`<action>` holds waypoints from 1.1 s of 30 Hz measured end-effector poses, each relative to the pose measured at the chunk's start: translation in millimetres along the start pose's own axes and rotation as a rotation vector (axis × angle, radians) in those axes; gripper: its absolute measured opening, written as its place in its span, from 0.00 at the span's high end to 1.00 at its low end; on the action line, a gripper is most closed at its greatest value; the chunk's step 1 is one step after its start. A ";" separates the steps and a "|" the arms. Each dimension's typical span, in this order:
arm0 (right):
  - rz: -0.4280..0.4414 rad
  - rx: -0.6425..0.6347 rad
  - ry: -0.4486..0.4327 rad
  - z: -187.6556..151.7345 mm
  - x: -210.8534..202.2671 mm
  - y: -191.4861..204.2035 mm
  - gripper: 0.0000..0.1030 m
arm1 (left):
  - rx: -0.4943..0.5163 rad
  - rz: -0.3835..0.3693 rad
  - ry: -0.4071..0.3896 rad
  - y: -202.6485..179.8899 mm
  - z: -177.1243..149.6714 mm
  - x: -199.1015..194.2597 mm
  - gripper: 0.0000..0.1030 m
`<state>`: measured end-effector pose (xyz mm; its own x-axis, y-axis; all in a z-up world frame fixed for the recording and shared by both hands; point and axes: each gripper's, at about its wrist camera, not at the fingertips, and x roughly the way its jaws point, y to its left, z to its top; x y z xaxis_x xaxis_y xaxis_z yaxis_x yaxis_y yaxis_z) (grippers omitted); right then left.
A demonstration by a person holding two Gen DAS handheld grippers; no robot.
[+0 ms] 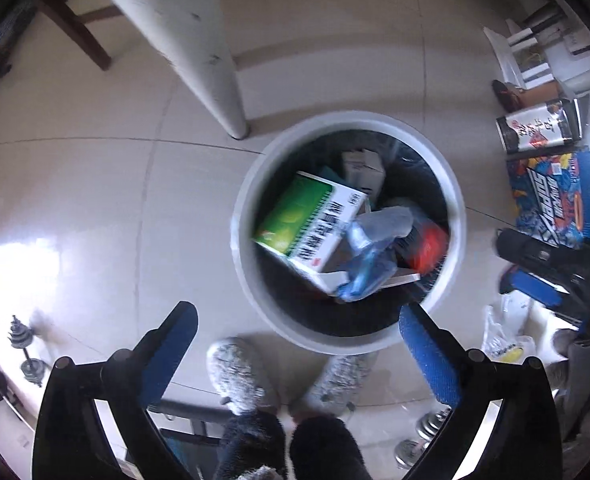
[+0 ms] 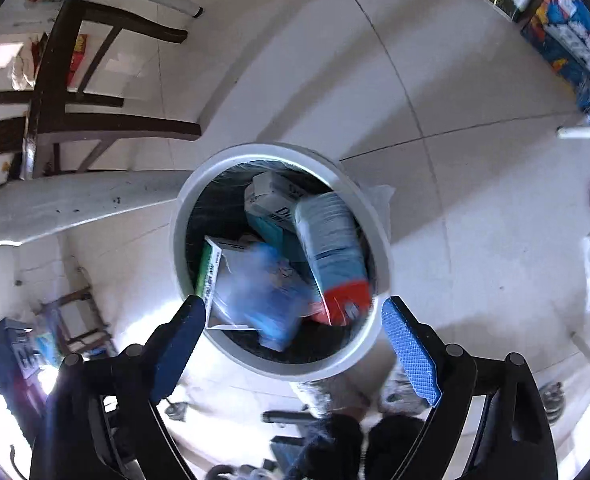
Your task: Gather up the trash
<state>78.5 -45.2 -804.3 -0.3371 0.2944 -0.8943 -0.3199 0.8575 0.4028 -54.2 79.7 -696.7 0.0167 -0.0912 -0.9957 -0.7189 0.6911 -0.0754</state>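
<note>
Both tools gape (nothing between) above trash bin (image 1: 251, 280).

The trash bin's (image 1: 251, 184) mouth lies open above, with a table leg (image 1: 199, 52) just beside its rim.

blue wrapper (image 1: 369, 256) in bin (image 1: 457, 216) motion-blurred, box (image 1: 311, 220) lettering unreadable, bottle (image 2: 335, 248) label smeared, lower trash hidden

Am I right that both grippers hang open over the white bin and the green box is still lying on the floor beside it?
Not quite. The green box is inside the white bin, as the left wrist view shows. Both the left gripper and right gripper do hang open over it.
</note>
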 end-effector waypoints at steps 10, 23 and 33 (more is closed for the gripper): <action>-0.282 -0.115 -0.138 -51.3 -51.7 23.5 0.00 | 0.062 0.113 -0.072 10.1 -19.7 -44.9 0.00; -0.314 -0.133 -0.216 -140.8 -197.4 69.4 0.00 | 0.123 0.079 -0.090 -11.6 -72.0 -202.0 0.00; -0.227 -0.142 -0.269 -217.9 -369.4 118.1 0.00 | 0.173 0.016 -0.155 -18.7 -116.7 -354.3 0.00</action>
<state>-27.7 -144.5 -383.9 -0.0050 0.2202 -0.9754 -0.4855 0.8522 0.1949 -127.8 15.4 -336.3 0.1229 0.0226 -0.9922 -0.5900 0.8055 -0.0547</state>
